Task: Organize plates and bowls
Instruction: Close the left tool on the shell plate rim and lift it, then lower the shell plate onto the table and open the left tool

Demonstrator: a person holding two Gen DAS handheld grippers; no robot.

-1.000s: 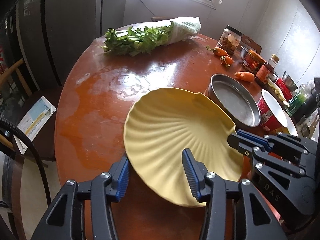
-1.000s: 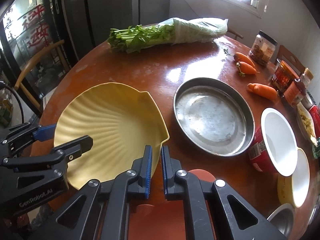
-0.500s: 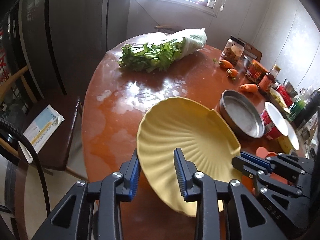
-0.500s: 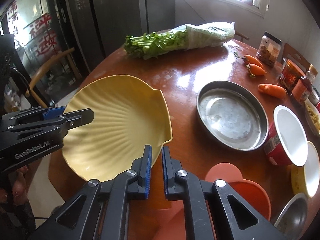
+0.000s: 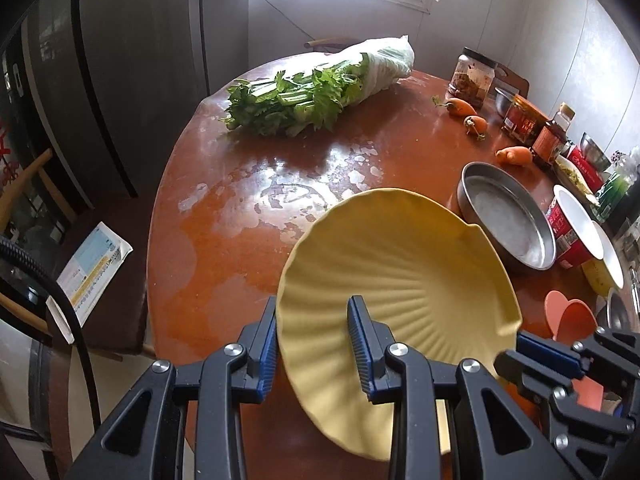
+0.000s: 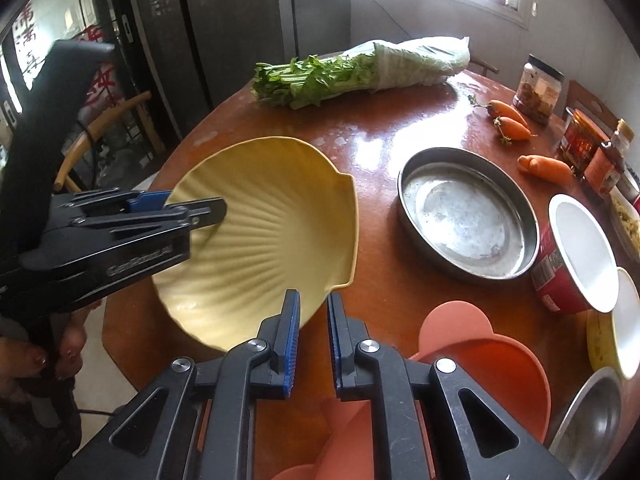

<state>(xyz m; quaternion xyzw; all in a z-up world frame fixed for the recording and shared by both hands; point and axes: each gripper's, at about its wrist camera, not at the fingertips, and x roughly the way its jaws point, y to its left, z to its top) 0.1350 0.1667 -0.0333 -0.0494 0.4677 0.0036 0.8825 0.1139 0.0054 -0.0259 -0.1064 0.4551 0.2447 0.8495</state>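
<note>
The left gripper (image 5: 314, 338) is clamped on the rim of the yellow shell-shaped plate (image 5: 400, 272), one pad under the edge and one on the ribbed inner face; seen from the right wrist, the same gripper (image 6: 212, 210) reaches in from the left, and the plate (image 6: 272, 216) hangs tilted above the near edge of the bench (image 5: 248, 216). The right gripper (image 6: 313, 334) has its pads drawn narrow with nothing between them, just beside the plate's lower rim; whether it touches the rim cannot be told.

The round reddish-brown bench is the biggest thing in view. At its far side lies a bunch of leafy greens (image 6: 344, 76) partly wrapped in a plastic bag. To the right of the plate sits a round metal pan (image 6: 468, 212), resting flat and apart from the plate. Below the right gripper is an orange heart-shaped bowl (image 6: 484, 360). Beside the pan, a red cup with a white inside (image 6: 576, 256) stands tilted, and next to it a yellow bowl (image 6: 620, 328). Three carrots (image 6: 508, 114) lie beyond the pan, near jars (image 6: 538, 88) along the right edge.
</note>
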